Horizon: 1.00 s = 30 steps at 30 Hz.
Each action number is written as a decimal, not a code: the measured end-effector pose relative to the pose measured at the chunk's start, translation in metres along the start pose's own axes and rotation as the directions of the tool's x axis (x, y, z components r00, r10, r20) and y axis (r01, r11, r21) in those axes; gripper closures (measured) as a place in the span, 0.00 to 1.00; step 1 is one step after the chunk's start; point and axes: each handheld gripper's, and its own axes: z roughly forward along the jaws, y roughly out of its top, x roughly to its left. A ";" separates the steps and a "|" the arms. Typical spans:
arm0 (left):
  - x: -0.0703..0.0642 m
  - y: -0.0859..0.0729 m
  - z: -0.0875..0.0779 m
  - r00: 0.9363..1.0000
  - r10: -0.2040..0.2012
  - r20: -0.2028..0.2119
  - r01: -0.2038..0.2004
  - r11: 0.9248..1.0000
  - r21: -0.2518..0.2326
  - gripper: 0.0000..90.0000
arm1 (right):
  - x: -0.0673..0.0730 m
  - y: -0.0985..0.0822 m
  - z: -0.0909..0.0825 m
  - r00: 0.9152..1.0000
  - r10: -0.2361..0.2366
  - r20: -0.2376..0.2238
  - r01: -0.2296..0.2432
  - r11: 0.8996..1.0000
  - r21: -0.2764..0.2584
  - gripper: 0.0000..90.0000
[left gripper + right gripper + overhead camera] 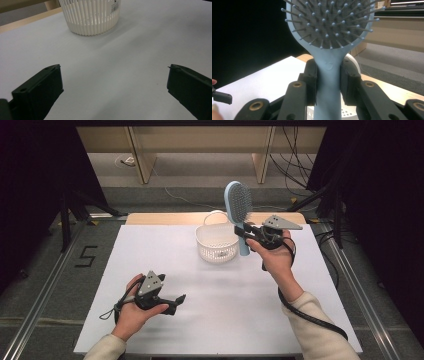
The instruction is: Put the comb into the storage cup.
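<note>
Hairbrush point(238, 210) is held upright over the basket point(216, 242), its handle pinched between the right gripper point(248, 234) fingers point(310, 75). The handle is best lowered straight into the basket before release. The left gripper point(175, 301) fingers point(42, 87) are spread, near the white desk point(150, 250). Wooden furniture and cables are seen beyond.

A dark "5" point(87, 256) is marked on the floor point(60, 285) left of the table.

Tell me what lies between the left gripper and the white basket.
Nothing: in the left gripper view, only bare white tabletop stretches from the open left gripper to the white basket.
</note>
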 end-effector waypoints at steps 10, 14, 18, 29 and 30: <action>0.000 0.000 0.000 1.000 0.000 -0.001 0.000 1.000 0.000 0.00 | 0.000 0.001 0.003 1.000 0.000 0.001 0.000 1.000 -0.001 0.78; 0.000 0.000 0.000 1.000 -0.001 -0.001 0.001 1.000 0.000 0.00 | 0.000 0.002 0.004 1.000 0.000 0.001 0.000 1.000 -0.004 0.78; 0.000 0.000 0.000 1.000 0.000 0.000 0.000 1.000 -0.001 0.00 | 0.000 0.003 0.005 1.000 -0.004 0.002 0.004 1.000 -0.003 0.78; 0.000 0.000 0.000 1.000 -0.001 0.001 0.001 1.000 -0.001 0.00 | -0.002 0.005 0.006 1.000 -0.004 0.009 0.004 1.000 -0.007 0.78; 0.000 0.000 0.000 1.000 -0.001 0.000 0.001 1.000 -0.001 0.00 | -0.002 0.005 0.006 1.000 -0.005 0.010 0.005 1.000 -0.008 0.78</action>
